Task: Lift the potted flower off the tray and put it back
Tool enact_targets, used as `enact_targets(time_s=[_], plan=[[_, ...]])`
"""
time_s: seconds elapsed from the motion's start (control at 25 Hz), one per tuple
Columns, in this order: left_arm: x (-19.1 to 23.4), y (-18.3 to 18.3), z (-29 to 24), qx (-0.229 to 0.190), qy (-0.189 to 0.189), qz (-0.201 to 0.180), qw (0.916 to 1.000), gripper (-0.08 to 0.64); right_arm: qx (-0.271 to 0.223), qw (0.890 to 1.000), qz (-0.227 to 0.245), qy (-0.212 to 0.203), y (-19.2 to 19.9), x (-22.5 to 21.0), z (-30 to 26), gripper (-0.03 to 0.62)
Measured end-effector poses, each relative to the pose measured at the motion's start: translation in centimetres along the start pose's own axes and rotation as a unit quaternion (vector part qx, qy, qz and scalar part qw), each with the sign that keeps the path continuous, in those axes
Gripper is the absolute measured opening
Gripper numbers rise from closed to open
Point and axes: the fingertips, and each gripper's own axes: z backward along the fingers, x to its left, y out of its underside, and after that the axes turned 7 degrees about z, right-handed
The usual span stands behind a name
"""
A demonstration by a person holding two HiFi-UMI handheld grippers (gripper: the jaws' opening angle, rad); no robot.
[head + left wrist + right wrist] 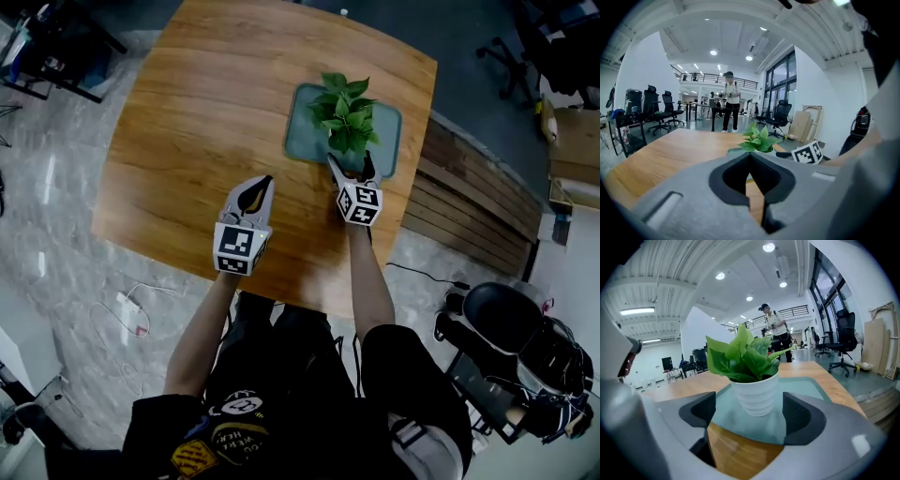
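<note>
The potted flower (345, 122) is standing upright on the tray (302, 142), at the far right of the table (206, 112). The right gripper (750, 411) is holding its jaws apart on either side of the white pot, with a gap showing on each side. The left gripper (266, 184) is hovering over bare table, left of the tray, with its jaws pressed together on nothing.

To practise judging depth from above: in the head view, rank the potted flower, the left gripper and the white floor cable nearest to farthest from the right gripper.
1. Potted flower: inside the right gripper's open claw.
2. Left gripper: alongside, to its left.
3. White cable: on the floor, far left.
</note>
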Motion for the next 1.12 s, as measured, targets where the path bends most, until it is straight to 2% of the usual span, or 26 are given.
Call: enact_targets(time_s=[0.08, 0.12, 0.16, 0.2, 0.28, 0.36, 0.4, 0.44, 0.48, 0.56, 0.6, 0.68, 0.84, 0.96, 1.12], plan=[[-0.2, 0.7, 0.4, 0.009, 0.002, 0.003, 1.0000, 0.003, -0.007, 1.000, -0.021, 0.010, 0.1, 0.1, 2.5, 0.413], [-0.4, 1.3, 0.5, 0.017, 0.004, 0.005, 0.9998, 0.003, -0.005, 0.999, -0.029, 0.013, 0.3, 0.3, 3.8, 0.346], [-0.6, 2.1, 0.5, 0.030, 0.008, 0.009, 0.9995, 0.003, 0.005, 0.999, -0.032, 0.012, 0.7, 0.9, 5.0, 0.147], [-0.9, 3.4, 0.6, 0.051, 0.013, 0.014, 0.9985, 0.003, 0.024, 0.999, -0.028, 0.006, 1.6, 1.8, 6.2, -0.002], [-1.8, 7.1, 0.8, 0.109, 0.032, 0.015, 0.9934, 0.003, 0.087, 0.996, 0.020, -0.020, 4.4, 4.5, 8.5, -0.002], [-3.2, 10.9, 1.0, 0.158, 0.060, -0.009, 0.9856, 0.003, 0.149, 0.983, 0.098, -0.044, 7.4, 6.7, 10.4, -0.002], [-3.9, 12.3, 1.1, 0.173, 0.075, -0.018, 0.9818, 0.002, 0.165, 0.978, 0.111, -0.061, 8.2, 7.6, 11.2, -0.002], [-4.6, 13.3, 1.1, 0.184, 0.086, -0.019, 0.9790, 0.002, 0.172, 0.978, 0.092, -0.079, 8.5, 8.3, 11.9, -0.002], [-5.3, 13.9, 1.2, 0.190, 0.095, -0.015, 0.9772, 0.003, 0.171, 0.980, 0.050, -0.091, 8.5, 8.8, 12.6, -0.002], [-6.4, 14.3, 1.4, 0.190, 0.100, -0.011, 0.9765, 0.003, 0.156, 0.984, -0.026, -0.080, 7.7, 8.7, 13.8, -0.002], [-6.9, 14.0, 1.5, 0.184, 0.099, -0.015, 0.9778, 0.003, 0.145, 0.987, -0.038, -0.066, 6.9, 8.5, 14.4, -0.002], [-7.5, 12.5, 1.8, 0.156, 0.090, -0.021, 0.9834, 0.003, 0.113, 0.992, -0.032, -0.036, 4.8, 8.0, 16.0, -0.002], [-9.0, 6.7, 4.3, 0.061, 0.081, -0.013, 0.9948, 0.003, 0.005, 1.000, -0.026, -0.006, -2.1, 7.6, 20.5, -0.002], [-10.7, 2.4, 6.7, 0.008, 0.079, -0.028, 0.9964, 0.003, -0.053, 0.998, -0.020, 0.005, -6.9, 7.4, 24.3, -0.002], [-13.2, -2.1, 9.7, -0.042, 0.072, -0.042, 0.9956, 0.003, -0.109, 0.994, -0.001, 0.022, -11.9, 7.5, 29.7, -0.002]])
